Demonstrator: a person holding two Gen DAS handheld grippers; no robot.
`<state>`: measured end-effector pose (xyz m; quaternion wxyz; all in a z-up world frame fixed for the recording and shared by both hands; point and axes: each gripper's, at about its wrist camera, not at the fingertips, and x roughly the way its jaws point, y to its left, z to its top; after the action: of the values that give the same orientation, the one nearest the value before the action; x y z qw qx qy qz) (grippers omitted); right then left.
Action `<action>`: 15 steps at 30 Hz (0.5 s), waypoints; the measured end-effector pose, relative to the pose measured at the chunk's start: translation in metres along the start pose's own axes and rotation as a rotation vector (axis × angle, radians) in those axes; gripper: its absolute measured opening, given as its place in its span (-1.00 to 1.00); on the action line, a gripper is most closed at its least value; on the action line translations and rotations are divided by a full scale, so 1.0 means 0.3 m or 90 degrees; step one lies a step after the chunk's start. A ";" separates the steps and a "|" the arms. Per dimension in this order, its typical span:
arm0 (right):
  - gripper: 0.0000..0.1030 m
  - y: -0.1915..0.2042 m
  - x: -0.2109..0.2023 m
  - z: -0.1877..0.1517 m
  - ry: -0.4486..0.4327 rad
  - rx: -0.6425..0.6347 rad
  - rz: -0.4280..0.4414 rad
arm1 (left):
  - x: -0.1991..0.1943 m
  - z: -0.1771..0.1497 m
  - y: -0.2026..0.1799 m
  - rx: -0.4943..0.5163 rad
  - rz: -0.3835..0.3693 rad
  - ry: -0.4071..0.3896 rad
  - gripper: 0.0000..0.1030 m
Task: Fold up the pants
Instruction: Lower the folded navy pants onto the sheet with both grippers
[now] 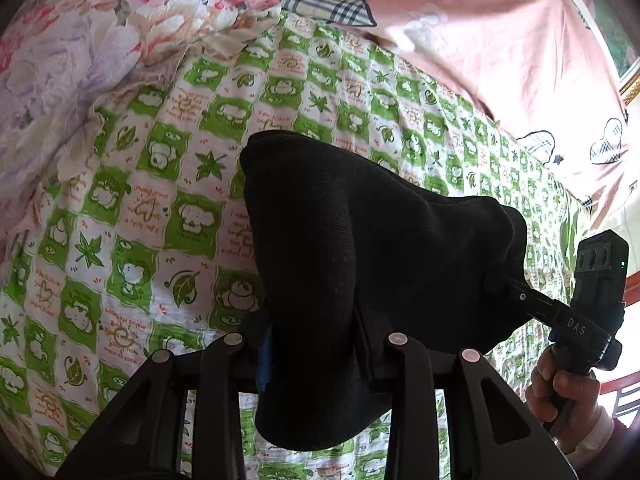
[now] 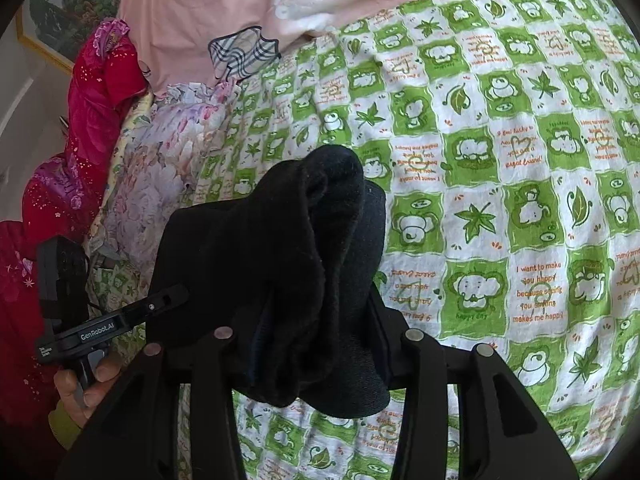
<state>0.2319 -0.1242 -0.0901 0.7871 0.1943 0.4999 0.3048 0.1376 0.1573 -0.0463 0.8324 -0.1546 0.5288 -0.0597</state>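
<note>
Black pants (image 1: 360,264) (bunched) between both claws

Black pants (image 1: 360,264), bunched thick folds, held aloft above bedspread (image 1: 132,208)

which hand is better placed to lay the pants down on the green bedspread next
Neither clearly. The left gripper and the right gripper both hold the black pants bunched up above the green bedspread. The right has slightly more bare bedspread ahead, so it could lead.
</note>
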 end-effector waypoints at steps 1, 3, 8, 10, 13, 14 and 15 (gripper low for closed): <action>-0.05 -0.007 0.002 -0.002 0.001 0.000 -0.004 | 0.005 -0.002 0.003 0.000 0.000 0.003 -0.27; -0.01 -0.022 0.005 -0.007 0.002 0.001 -0.009 | 0.015 -0.007 0.012 -0.002 0.002 0.007 -0.15; 0.10 -0.045 0.011 -0.014 0.002 0.000 -0.010 | 0.031 -0.019 0.039 -0.016 0.000 0.011 0.06; 0.13 -0.048 0.013 -0.013 0.002 0.002 -0.009 | 0.034 -0.019 0.045 -0.020 0.002 0.009 0.14; 0.16 -0.053 0.014 -0.014 0.002 0.004 -0.007 | 0.039 -0.020 0.062 -0.032 -0.008 0.020 0.22; 0.16 -0.053 0.012 -0.014 0.001 0.005 -0.005 | 0.038 -0.020 0.066 -0.036 -0.009 0.021 0.24; 0.16 -0.052 0.009 -0.014 -0.001 0.006 -0.004 | 0.032 -0.025 0.070 -0.038 -0.009 0.020 0.24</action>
<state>0.2335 -0.1339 -0.1032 0.7875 0.1963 0.5014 0.2999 0.1337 0.1731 -0.0642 0.8183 -0.1823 0.5426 -0.0519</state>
